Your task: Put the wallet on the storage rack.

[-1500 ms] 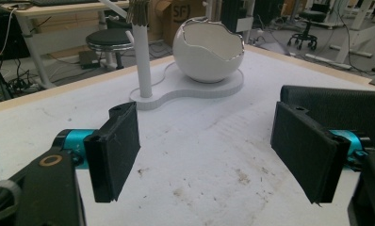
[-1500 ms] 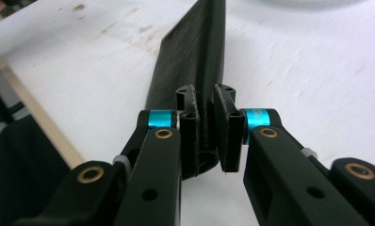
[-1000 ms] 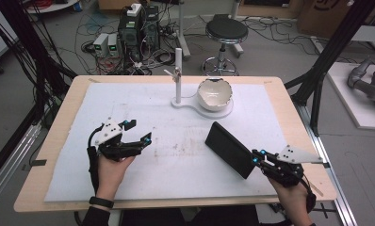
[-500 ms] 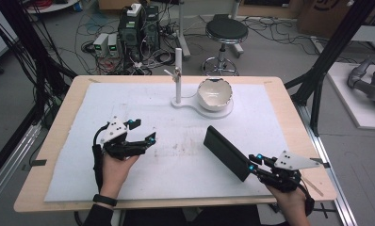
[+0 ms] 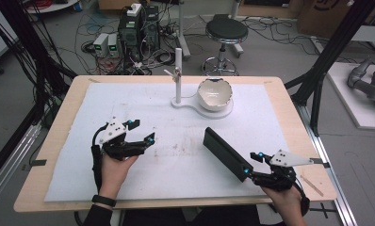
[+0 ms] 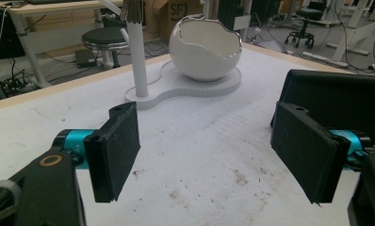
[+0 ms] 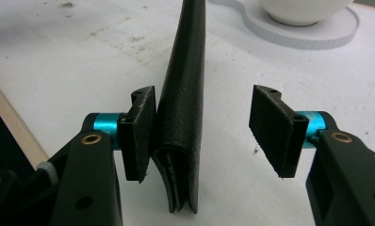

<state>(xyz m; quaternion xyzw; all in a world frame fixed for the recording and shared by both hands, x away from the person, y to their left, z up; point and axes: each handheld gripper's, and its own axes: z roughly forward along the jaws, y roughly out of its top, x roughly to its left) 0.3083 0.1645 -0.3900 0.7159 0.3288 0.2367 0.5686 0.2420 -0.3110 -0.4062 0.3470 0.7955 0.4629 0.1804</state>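
Observation:
A flat black folded case (image 5: 223, 150) stands on its long edge on the white mat (image 5: 176, 174), right of the middle. My right gripper (image 5: 251, 162) is open around its near end. In the right gripper view, the left pad (image 7: 141, 136) touches the case (image 7: 183, 94) and the right pad stands well off it. My left gripper (image 5: 143, 132) hovers open over the left half of the mat with nothing between its pads (image 6: 115, 150). The case (image 6: 336, 101) lies beyond its right pad.
A white egg-shaped bowl with a jagged rim (image 5: 215, 93) sits on a white base (image 5: 195, 104) with an upright post (image 5: 178, 75) at the back middle. The wooden table edge (image 5: 313, 155) runs close beside my right hand. A stool and cables stand behind the table.
The right gripper has slid left along the case, which shifted slightly left and nearer. The left gripper has drifted a little to the right.

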